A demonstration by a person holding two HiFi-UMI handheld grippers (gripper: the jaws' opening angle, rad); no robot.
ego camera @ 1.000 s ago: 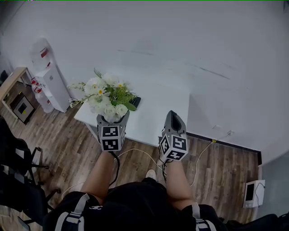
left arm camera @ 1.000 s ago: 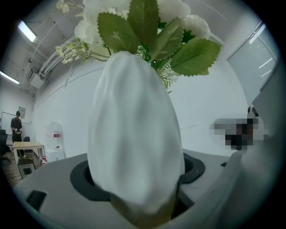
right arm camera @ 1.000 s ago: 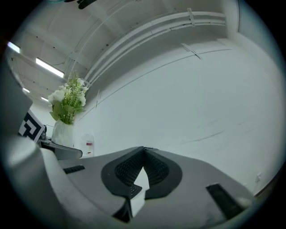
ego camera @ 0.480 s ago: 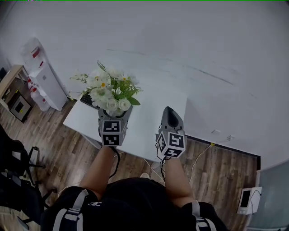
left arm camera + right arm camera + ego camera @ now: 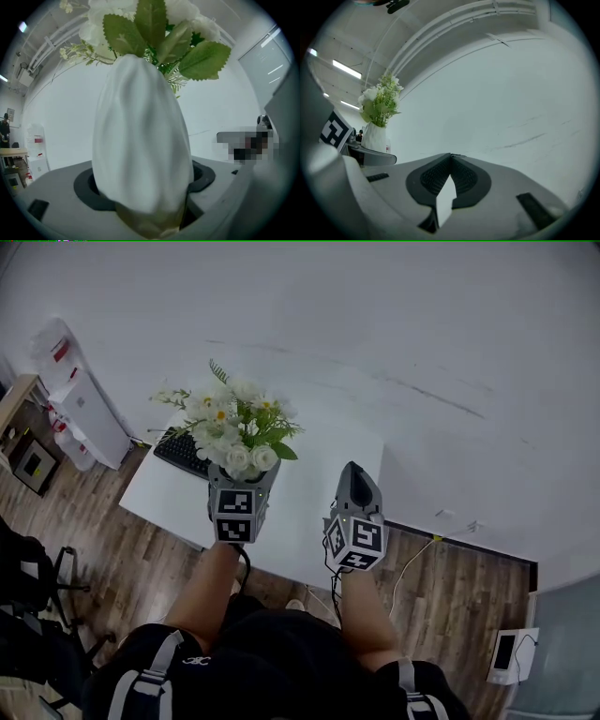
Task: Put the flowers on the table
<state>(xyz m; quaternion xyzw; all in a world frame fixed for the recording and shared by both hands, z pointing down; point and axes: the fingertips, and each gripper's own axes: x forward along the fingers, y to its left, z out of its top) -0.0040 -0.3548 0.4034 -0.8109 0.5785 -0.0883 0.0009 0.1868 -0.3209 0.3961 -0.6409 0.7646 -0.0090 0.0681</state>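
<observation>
A bunch of white flowers (image 5: 234,427) with green leaves stands in a white vase (image 5: 140,140). My left gripper (image 5: 240,484) is shut on the vase's body and holds it upright in the air over the near part of the white table (image 5: 309,493). In the left gripper view the vase fills the space between the jaws, with the leaves (image 5: 154,28) on top. My right gripper (image 5: 354,480) hangs to the right of the vase, shut and with nothing in it. From the right gripper view the flowers (image 5: 382,101) show at the left.
A black keyboard (image 5: 183,454) lies on the table's left part. A white water dispenser (image 5: 84,404) stands by the wall at the left. A cable (image 5: 412,563) runs over the wooden floor at the right. A white wall rises behind the table.
The person has stepped closer to the table. The vase in the left gripper now hangs further over the tabletop, and the keyboard has come into view. Neither gripper's jaws have moved.
</observation>
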